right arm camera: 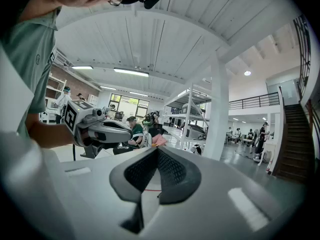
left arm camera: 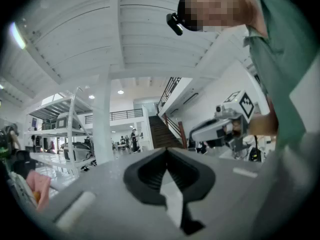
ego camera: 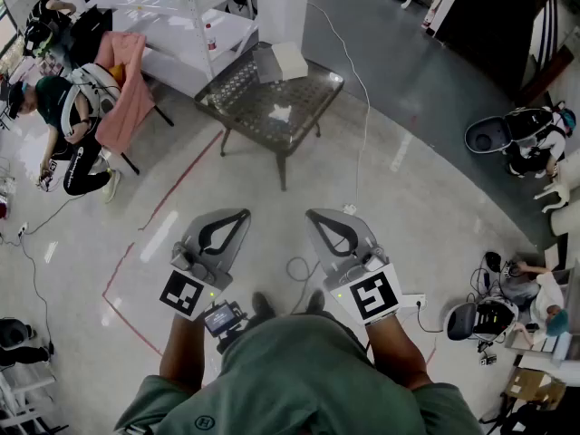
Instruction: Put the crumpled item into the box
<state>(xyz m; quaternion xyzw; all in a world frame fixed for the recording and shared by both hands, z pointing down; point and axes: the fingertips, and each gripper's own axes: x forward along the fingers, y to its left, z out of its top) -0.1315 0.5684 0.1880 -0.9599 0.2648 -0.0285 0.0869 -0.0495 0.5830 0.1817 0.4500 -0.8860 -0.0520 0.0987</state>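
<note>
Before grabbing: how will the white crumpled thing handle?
Probably light and soft: the crumpled item looks like a small white paper wad, so it should squash when pinched. Its irregular shape suggests no rolling; a push may skid it across the patterned table.

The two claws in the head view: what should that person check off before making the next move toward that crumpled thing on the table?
1. Sight of the crumpled item: ok, it lies on the table.
2. Whether the box is open: cannot tell; it sits on the table's far side.
3. Nothing already held: ok, the left claw and the right claw are empty.
4. Claws open for grasping: not ok, both are shut.
5. Table within reach: not ok, it stands well ahead.
6. Floor path: not ok, a cable lies on the floor ahead.
</note>
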